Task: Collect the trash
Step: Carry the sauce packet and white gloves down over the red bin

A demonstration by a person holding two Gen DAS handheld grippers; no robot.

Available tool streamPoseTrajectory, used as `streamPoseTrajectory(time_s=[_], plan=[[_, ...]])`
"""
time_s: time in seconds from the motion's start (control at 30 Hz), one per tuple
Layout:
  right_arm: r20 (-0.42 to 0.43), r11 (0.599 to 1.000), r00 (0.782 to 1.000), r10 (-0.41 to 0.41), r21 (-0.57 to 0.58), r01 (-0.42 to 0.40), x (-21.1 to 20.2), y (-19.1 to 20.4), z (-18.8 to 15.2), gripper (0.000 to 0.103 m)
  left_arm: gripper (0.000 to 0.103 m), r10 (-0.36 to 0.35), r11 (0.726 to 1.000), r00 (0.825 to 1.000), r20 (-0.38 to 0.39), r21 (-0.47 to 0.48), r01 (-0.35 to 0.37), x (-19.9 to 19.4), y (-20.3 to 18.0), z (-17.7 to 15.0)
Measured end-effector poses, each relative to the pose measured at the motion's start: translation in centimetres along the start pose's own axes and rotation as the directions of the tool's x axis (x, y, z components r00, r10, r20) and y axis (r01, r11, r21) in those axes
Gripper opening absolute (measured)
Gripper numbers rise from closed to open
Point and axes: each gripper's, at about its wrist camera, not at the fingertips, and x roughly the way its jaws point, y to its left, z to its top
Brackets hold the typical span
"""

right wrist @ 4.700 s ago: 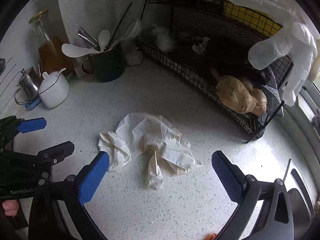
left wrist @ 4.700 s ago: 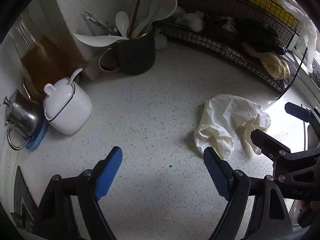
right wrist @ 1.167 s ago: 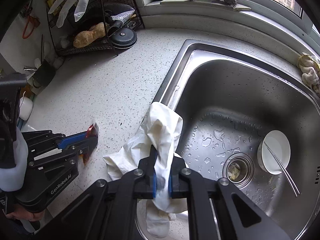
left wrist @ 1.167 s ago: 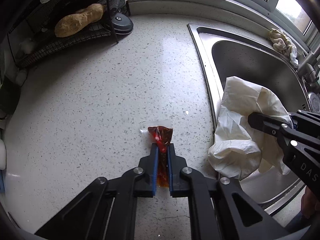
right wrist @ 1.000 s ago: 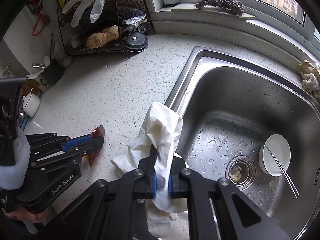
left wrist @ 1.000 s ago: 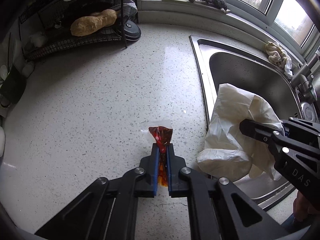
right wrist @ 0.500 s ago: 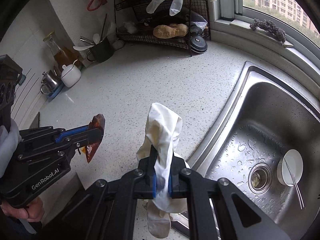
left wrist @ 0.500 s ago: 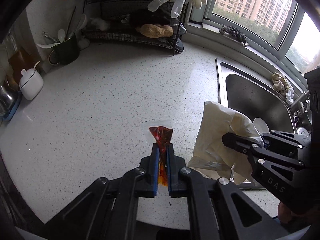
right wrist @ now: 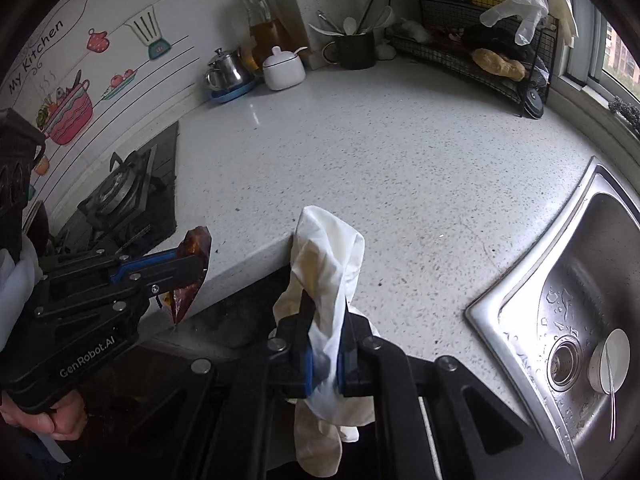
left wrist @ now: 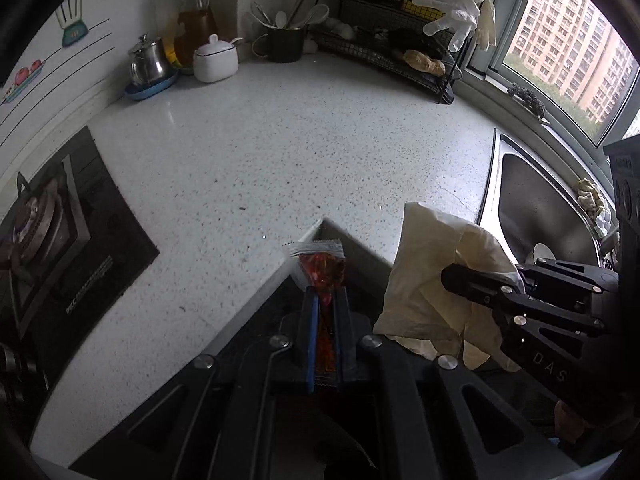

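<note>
Landmark: countertop corner (right wrist: 294, 236), jutting toward the cameras; left gripper (left wrist: 325, 300) with sauce packet (left wrist: 320, 266) sits just before it, right gripper (right wrist: 325, 312) with crumpled gloves (right wrist: 324, 280) just beside that on the right, both off the counter edge. Stove (right wrist: 120, 192) lies left of the corner, sink (right wrist: 580, 300) right of it with 1 bowl (right wrist: 606, 360) inside by the drain. Behind the corner, along the far wall: kettle (right wrist: 226, 68), sugar pot (right wrist: 282, 66), utensil mug (right wrist: 354, 50), then wire rack (right wrist: 480, 40) toward the window.

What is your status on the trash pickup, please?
Left hand-held gripper shut on sauce packet. Right hand-held gripper shut on gloves. Both held off the counter corner. Nothing in the way.
</note>
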Motion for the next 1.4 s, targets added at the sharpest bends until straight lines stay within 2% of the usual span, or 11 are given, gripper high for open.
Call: streamPoseTrajectory(time_s=[0.23, 0.43, 0.53, 0.7, 0.93, 1.07, 1.2, 1.4], plan=[[-0.051, 0.995, 0.998, 0.033, -0.091, -0.038, -0.1, 4.0, -4.0, 0.007, 0.006, 0.053, 0.994, 0.998, -0.023, -0.095, -0.055, -2.7, 1.7, -7.2], [-0.105, 0.994, 0.994, 0.025, -0.104, -0.035, 2.1, 5.0, -6.9, 0.007, 0.006, 0.066, 0.987, 0.995, -0.079, -0.142, -0.076, -1.1, 2.5, -11.2], [-0.134, 0.994, 0.991, 0.012, -0.102, -0.026, 4.4, 4.7, -8.0, 0.007, 0.006, 0.098, 0.982, 0.990, -0.098, -0.153, -0.113, 0.7, 2.7, -13.0], [-0.168, 0.994, 0.986, -0.011, -0.107, -0.007, 9.3, 3.0, -10.0, 0.007, 0.006, 0.122, 0.980, 0.983, -0.137, -0.140, -0.142, 5.8, 2.9, -15.8], [-0.208, 0.993, 0.976, -0.057, -0.114, 0.034, 18.1, 0.7, -13.8, 0.007, 0.006, 0.068, 0.983, 0.984, -0.167, -0.157, -0.094, 14.5, 3.3, -19.6], [-0.230, 0.995, 0.972, -0.045, -0.093, 0.024, 23.9, 0.4, -15.3, 0.007, 0.006, 0.063, 0.986, 0.982, -0.176, -0.143, -0.089, 19.1, 3.7, -20.9], [-0.246, 0.997, 0.969, -0.037, -0.078, 0.018, 29.1, -0.7, -16.7, 0.007, 0.006, 0.026, 0.987, 0.982, -0.188, -0.152, -0.055, 23.9, 5.0, -22.2], [-0.250, 0.998, 0.967, -0.045, -0.056, 0.032, 35.0, -1.9, -18.6, 0.007, 0.006, -0.007, 0.988, 0.980, -0.198, -0.154, -0.024, 30.2, 6.6, -23.9]])
